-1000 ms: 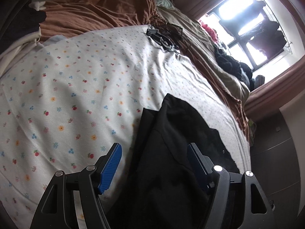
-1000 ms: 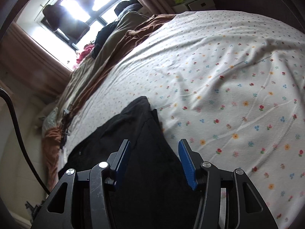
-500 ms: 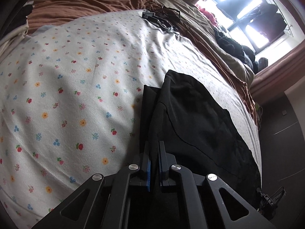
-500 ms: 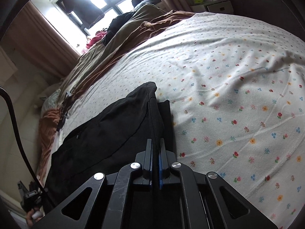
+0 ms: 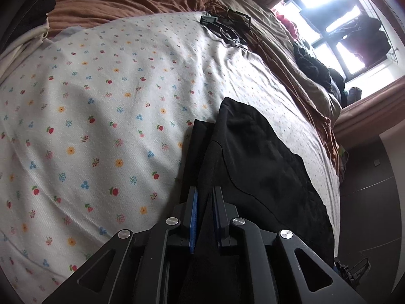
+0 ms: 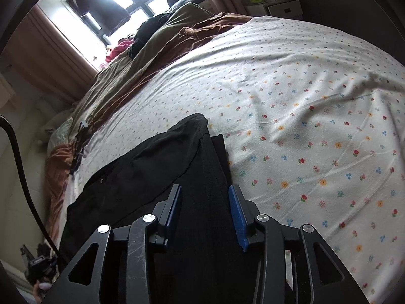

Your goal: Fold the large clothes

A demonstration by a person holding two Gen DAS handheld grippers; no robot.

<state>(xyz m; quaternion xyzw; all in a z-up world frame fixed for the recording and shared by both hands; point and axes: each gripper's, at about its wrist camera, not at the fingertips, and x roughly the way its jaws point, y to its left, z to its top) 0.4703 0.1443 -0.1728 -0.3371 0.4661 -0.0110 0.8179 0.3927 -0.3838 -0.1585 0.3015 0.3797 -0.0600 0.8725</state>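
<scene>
A large black garment point(image 5: 255, 152) lies partly folded on the floral bedsheet point(image 5: 101, 116). My left gripper point(image 5: 205, 202) is nearly shut, its blue pads pinching a raised fold of the black cloth at the garment's near edge. In the right wrist view the same garment point(image 6: 152, 167) runs from the sheet point(image 6: 316, 126) down under my right gripper point(image 6: 205, 202). The right gripper's jaws stand apart over the cloth, which lies between them without being pinched.
A brown blanket point(image 5: 131, 2) and olive bedding point(image 6: 157, 58) are heaped along the far side of the bed. A tangle of black cables point(image 5: 227, 27) lies on the sheet. A window point(image 6: 111, 7) with dark clothes hanging is beyond. A white nightstand point(image 6: 281, 5) stands at the back.
Both grippers closed on the garment's edge half a second ago. Since then my right gripper has opened and let go, while the left stays pinched on the cloth.
</scene>
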